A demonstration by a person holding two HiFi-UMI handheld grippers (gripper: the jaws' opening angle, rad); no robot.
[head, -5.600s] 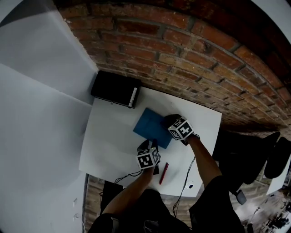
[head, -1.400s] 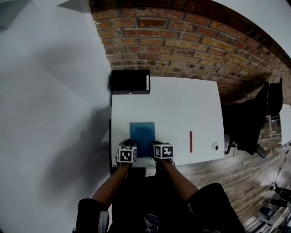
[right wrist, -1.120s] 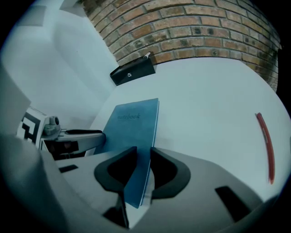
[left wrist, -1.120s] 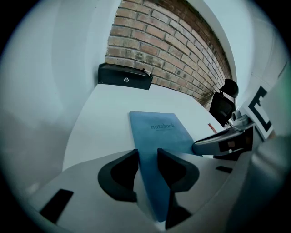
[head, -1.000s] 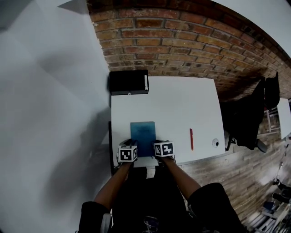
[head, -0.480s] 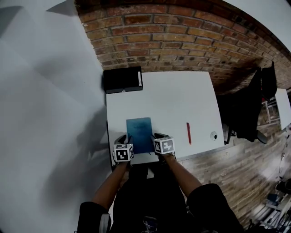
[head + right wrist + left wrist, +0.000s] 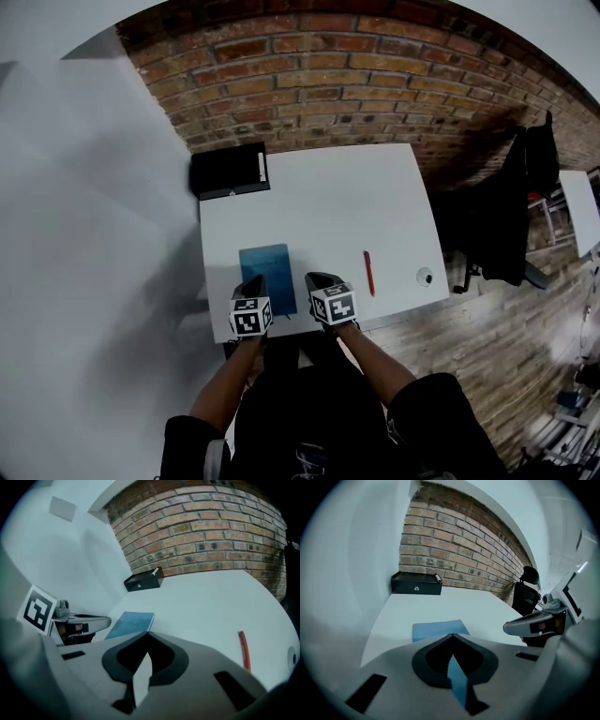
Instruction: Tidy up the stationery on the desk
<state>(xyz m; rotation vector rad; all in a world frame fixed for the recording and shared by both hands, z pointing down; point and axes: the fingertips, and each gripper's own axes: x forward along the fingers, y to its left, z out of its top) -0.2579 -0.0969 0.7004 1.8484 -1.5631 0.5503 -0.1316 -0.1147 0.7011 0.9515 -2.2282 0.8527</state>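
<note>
The left gripper (image 7: 452,635) and right gripper (image 7: 148,633) have just been closed, jaws tip to tip, with nothing gripped. The blue notebook (image 7: 272,267) lies flat on the bench (image 7: 328,206) just beyond and between both jaws, apparently squared there deliberately. The red pen (image 7: 368,273), right of the right jaws, is judged untidied.

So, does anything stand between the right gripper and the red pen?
Nothing visible does. Only bare white desk lies between the right gripper and the red pen; the blue notebook is to the gripper's left.
</note>
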